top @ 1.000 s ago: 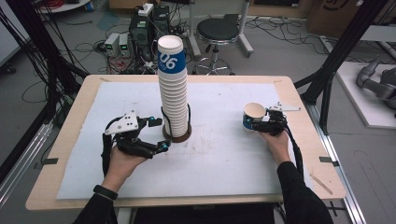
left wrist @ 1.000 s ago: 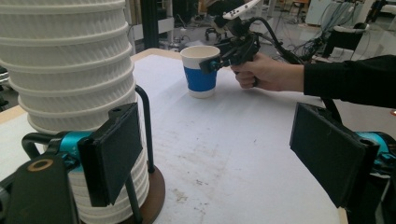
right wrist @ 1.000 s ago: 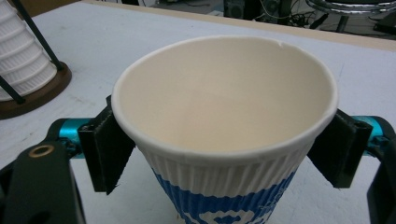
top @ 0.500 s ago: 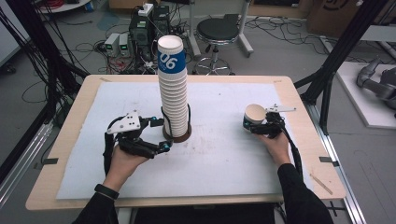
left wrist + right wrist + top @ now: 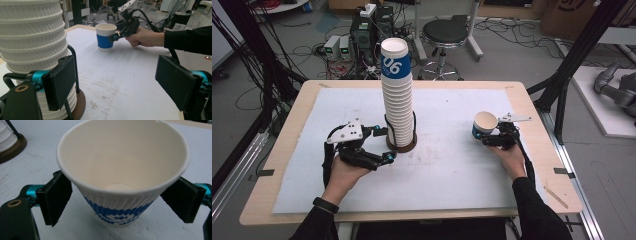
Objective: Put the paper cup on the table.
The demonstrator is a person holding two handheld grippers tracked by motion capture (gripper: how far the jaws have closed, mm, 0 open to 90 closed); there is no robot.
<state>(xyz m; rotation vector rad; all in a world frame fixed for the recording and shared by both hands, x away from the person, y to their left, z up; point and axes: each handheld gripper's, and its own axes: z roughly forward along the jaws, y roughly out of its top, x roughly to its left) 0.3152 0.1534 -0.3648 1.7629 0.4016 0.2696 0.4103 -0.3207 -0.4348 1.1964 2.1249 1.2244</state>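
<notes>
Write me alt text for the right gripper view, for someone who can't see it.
A single paper cup, white inside with a blue ribbed band, stands upright on the white table cover between the right gripper's two black jaws, which have just been opening and stand slightly apart from its sides. The brown base of the cup stack sits at upper left.

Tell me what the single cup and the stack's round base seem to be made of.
Single cup: likely paper, matte white inside, with a ribbed blue-and-white sleeve and rolled rim. Round base: dark brown disc, possibly wood, though the finish is unclear.
</notes>
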